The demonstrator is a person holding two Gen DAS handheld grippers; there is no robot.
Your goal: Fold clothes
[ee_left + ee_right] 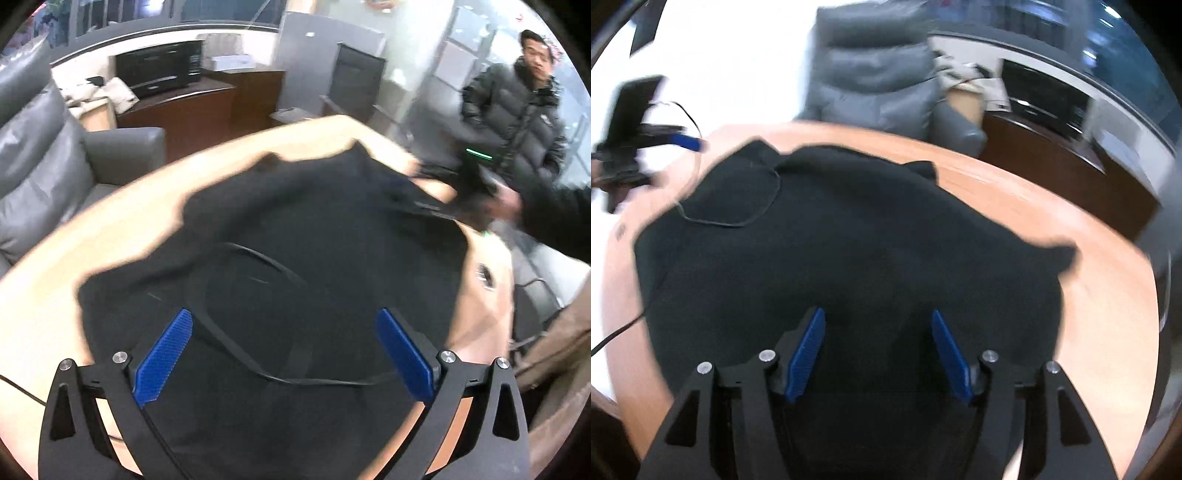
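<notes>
Garment [314,229], black, lies spread over most of a light wooden table [122,221]; edges ragged, corners peaked, nothing squared yet. Left gripper [284,350] above the cloth, jaws wide apart, blue ribbed pads [162,362] clear of the fabric, nothing held. Right gripper [879,350] likewise gaping over the dark cloth in its own view, empty. Thin black cable [258,369] loops across the fabric between the left fingers; in the right view the same sort of cable [738,218] lies on the far left part of the cloth. Judgement: fold not begun, step in hand is picking an edge to grasp. To do it well, clear the cable off the cloth first or it gets folded in; take hem or corner with both claws well apart, pinch a single layer, lift low and carry over evenly. Fabric looks matte, soft, fairly thick, knit-like, so it should drape heavily and slide little on the smooth tabletop. Both views blurred; seams and sleeves cannot be made out. Grey padded armchair [879,74] beyond the table; bystander in black puffer jacket [517,110] at far side.
</notes>
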